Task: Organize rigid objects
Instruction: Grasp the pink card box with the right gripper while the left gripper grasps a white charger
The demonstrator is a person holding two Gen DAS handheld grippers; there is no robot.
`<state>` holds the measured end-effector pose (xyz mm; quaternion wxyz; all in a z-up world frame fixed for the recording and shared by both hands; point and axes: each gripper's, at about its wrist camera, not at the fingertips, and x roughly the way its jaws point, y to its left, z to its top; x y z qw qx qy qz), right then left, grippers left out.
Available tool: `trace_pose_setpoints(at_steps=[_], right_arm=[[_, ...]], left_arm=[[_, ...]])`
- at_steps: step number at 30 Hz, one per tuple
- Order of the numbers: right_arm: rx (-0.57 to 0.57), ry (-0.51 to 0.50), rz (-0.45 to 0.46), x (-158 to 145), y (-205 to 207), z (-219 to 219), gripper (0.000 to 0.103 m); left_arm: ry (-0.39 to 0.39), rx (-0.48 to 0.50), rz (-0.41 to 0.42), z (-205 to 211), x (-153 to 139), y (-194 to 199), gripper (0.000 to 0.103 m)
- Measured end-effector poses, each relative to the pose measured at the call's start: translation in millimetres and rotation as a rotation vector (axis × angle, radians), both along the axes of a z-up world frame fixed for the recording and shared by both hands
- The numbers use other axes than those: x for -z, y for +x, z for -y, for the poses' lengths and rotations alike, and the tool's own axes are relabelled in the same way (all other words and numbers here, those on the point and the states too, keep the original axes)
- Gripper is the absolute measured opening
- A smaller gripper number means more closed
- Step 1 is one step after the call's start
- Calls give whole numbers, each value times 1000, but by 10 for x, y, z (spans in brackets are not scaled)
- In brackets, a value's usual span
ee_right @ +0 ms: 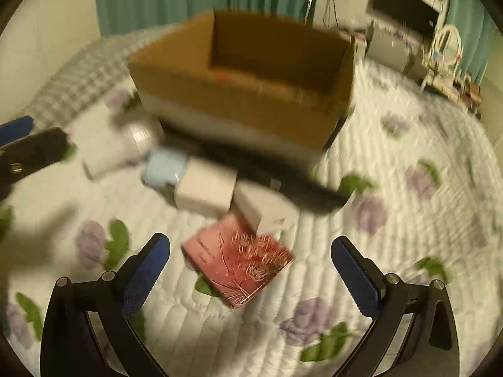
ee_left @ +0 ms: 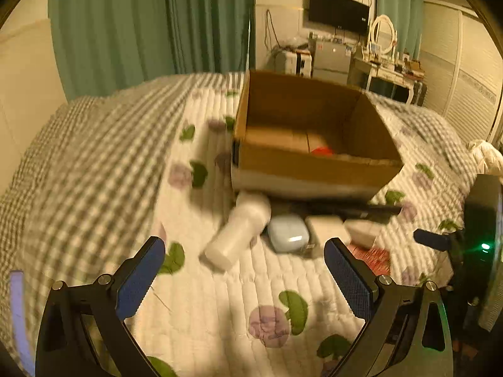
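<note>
An open cardboard box (ee_left: 314, 169) (ee_right: 239, 100) stands on the bed, with something red (ee_left: 322, 150) inside. In front of it lie a white bottle (ee_left: 239, 235) (ee_right: 116, 144), a light blue case (ee_left: 287, 232) (ee_right: 163, 169), two white boxes (ee_left: 327, 226) (ee_right: 206, 188) (ee_right: 267, 210), a long black object (ee_left: 352, 209) (ee_right: 283, 182) and a red patterned box (ee_right: 239, 264) (ee_left: 372, 256). My left gripper (ee_left: 243, 270) is open and empty, short of the bottle. My right gripper (ee_right: 250, 267) is open, with the red box between its fingers, not touching.
The bed has a white floral quilt (ee_left: 220, 298) and a grey checked blanket (ee_left: 94, 144) at the left. Green curtains (ee_left: 141, 22), a TV (ee_left: 338, 9) and a dressing table (ee_left: 386, 66) stand beyond. The left gripper shows at the left edge of the right wrist view (ee_right: 28, 147).
</note>
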<state>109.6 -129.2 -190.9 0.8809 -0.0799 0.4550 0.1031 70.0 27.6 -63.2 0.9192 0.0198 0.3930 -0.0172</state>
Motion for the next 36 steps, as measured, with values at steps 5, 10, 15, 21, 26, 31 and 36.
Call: trace_pose_setpoints(at_steps=[5, 10, 15, 21, 26, 31, 36], right_arm=[[13, 26, -87, 310, 163, -38, 103], [27, 36, -89, 434, 277, -65, 102], [4, 22, -92, 366, 155, -35, 94], [-11, 54, -33, -37, -225, 195, 94], [-8, -7, 2, -337, -189, 500, 94], [28, -54, 11, -418, 67, 815, 94], [73, 28, 7, -363, 214, 1009, 94]], left_arm=[[-11, -1, -46, -27, 221, 34, 103], [-16, -3, -51, -24, 248, 16, 103], [3, -4, -53, 20, 209, -16, 103], [29, 17, -66, 204, 190, -1, 103], [38, 41, -82, 490, 282, 114, 103], [49, 70, -135, 775, 527, 287, 101], [29, 68, -205, 922, 762, 494, 79]])
